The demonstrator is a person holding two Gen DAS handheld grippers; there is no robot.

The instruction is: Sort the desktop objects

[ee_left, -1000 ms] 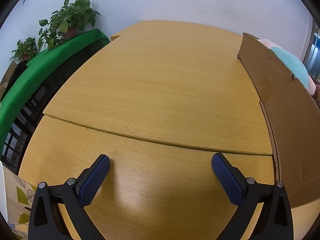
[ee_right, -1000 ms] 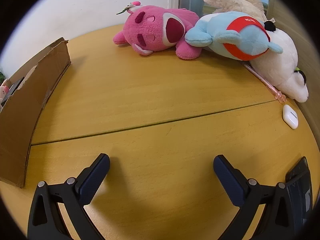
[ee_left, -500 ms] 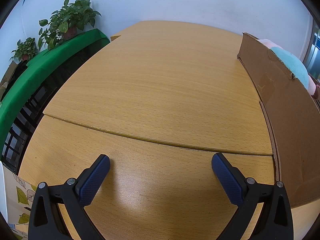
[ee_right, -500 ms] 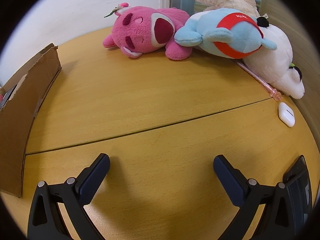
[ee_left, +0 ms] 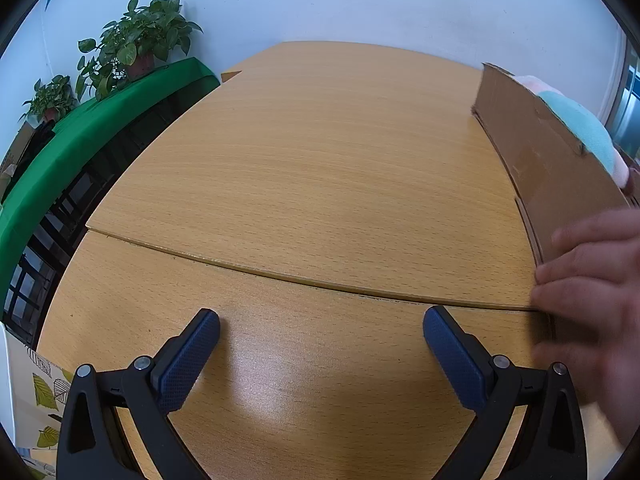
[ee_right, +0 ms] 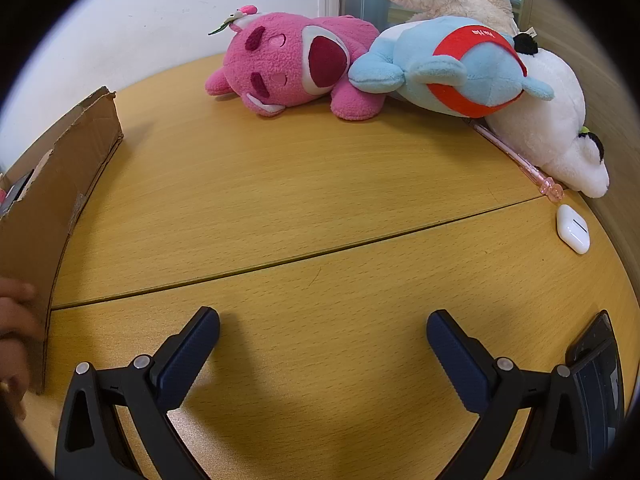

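Observation:
In the right wrist view, a pink plush (ee_right: pixel 296 68), a blue and red plush (ee_right: pixel 456 68) and a white plush (ee_right: pixel 560 120) lie at the far side of the wooden table (ee_right: pixel 300 200). A pink pen (ee_right: pixel 516 156) and a white earbud case (ee_right: pixel 573 229) lie at the right. A cardboard box (ee_right: pixel 56 196) stands at the left; it also shows in the left wrist view (ee_left: pixel 552 160). My right gripper (ee_right: pixel 322 336) is open and empty above the table. My left gripper (ee_left: pixel 320 336) is open and empty. A bare hand (ee_left: pixel 592 292) touches the box.
A dark flat device (ee_right: pixel 596 376) lies at the right edge beside my right gripper. Left of the table stand a green-covered shelf (ee_left: pixel 80 140) and potted plants (ee_left: pixel 136 40). A white wall is behind the table.
A bare hand has come in against the near end of the cardboard box. The right wrist view has shifted left, so the plush toys and box sit further right. My left gripper has not moved.

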